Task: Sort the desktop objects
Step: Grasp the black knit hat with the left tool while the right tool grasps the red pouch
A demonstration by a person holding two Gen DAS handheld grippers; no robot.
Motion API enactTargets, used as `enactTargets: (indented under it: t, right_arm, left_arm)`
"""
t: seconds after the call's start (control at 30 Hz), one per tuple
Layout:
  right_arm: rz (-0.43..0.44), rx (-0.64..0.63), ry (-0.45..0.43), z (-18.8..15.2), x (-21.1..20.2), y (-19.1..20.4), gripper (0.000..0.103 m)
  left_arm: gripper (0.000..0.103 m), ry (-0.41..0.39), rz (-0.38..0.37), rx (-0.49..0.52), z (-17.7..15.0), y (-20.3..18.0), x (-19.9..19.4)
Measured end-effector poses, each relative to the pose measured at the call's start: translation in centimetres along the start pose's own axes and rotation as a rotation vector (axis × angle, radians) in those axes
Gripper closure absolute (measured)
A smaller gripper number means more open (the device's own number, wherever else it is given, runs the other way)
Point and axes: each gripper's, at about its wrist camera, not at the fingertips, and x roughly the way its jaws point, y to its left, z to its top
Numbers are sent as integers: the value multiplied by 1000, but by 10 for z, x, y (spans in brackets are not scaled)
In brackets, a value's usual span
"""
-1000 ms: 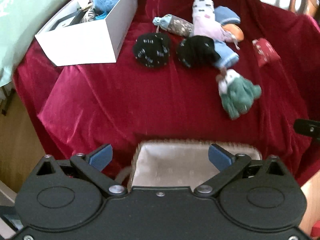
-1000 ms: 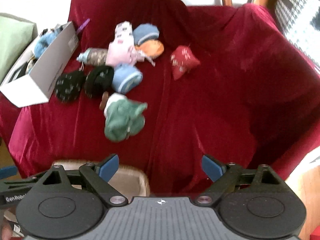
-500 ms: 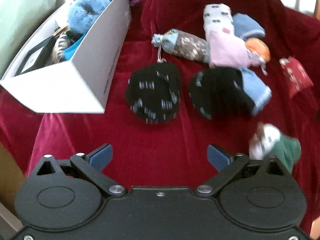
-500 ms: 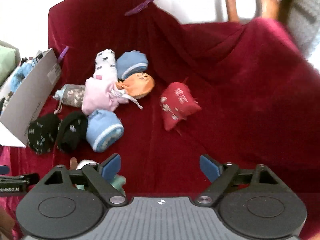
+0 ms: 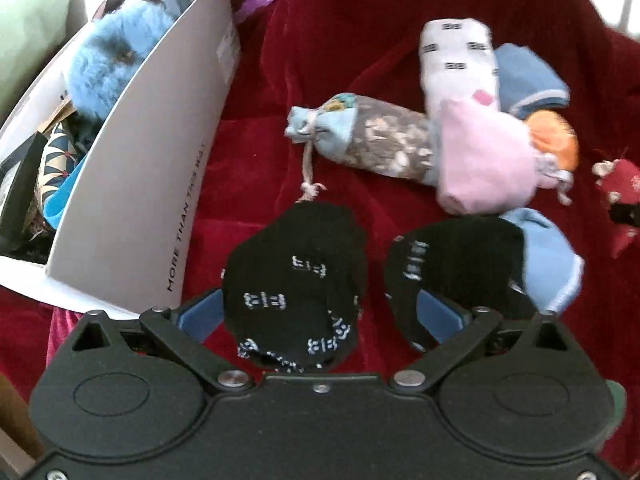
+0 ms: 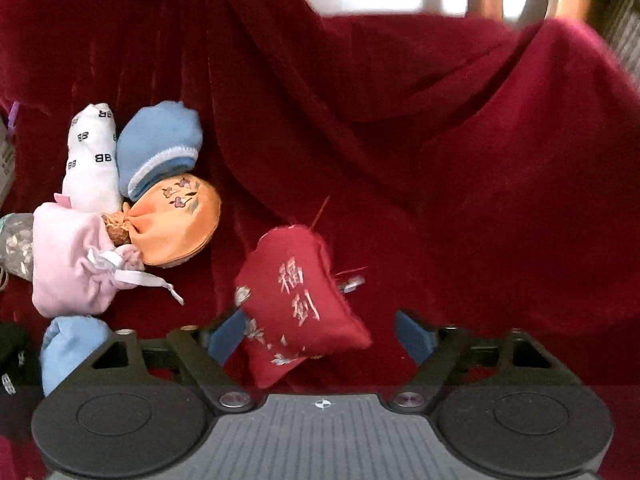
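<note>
On the red velvet cloth (image 6: 400,160), both grippers come in low over a heap of rolled socks and little pouches. The left gripper (image 5: 320,312) has its jaws apart around a black patterned sock ball (image 5: 294,292), not yet pressing it. A second black sock (image 5: 456,264) lies just beside, at three o'clock, and the right-hand blue pad (image 5: 438,316) sits over its edge. My worry is that closing now pinches both socks, or drags the neighbour along. The white box (image 5: 152,184) stands close at nine o'clock and could get bumped on the lift.

The right gripper (image 6: 316,336) is closing, jaws partly apart, with the red embroidered pouch (image 6: 300,304) between them, nearer the left pad. Being off-centre, the pouch may twist or slip out, and its loose threads could snag.

Only the left view shows the box's contents, a fluffy blue toy (image 5: 108,64) among them. Only the right view shows the embroidery on the orange pouch (image 6: 176,220) and the pink bag's (image 6: 68,260) white ribbon.
</note>
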Motion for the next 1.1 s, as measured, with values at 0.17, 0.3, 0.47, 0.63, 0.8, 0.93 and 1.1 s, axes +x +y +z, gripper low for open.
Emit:
enactTargets:
  t: [0.17,0.3,0.47,0.63,0.8,0.93,1.1]
  right_arm:
    - [74,-9,62,-4,7,7,60]
    - [99,-56,40,-11,-5,15,61]
    - [144,-34,22,-17,-23,10,61]
    - [195,-1,23,-20,-40,5,61]
    - [200,11,14,-25,-49,8,61]
    - [209,43,9,-29,-62,3,61]
    - [224,70,-35,-37,-93,-2,61]
  left_arm:
    - [4,14,17,1,7,2,8]
    - [4,34,-3,-17,11,8,10]
    - [15,29,-13,8,13,10,11]
    - [38,29,-26,-17,17,24,5]
    - [41,7,-54,-14,15,25,-13]
    - [41,-45,-60,44,12,12,-44]
    - [41,-119,-51,76,-1,5,-91]
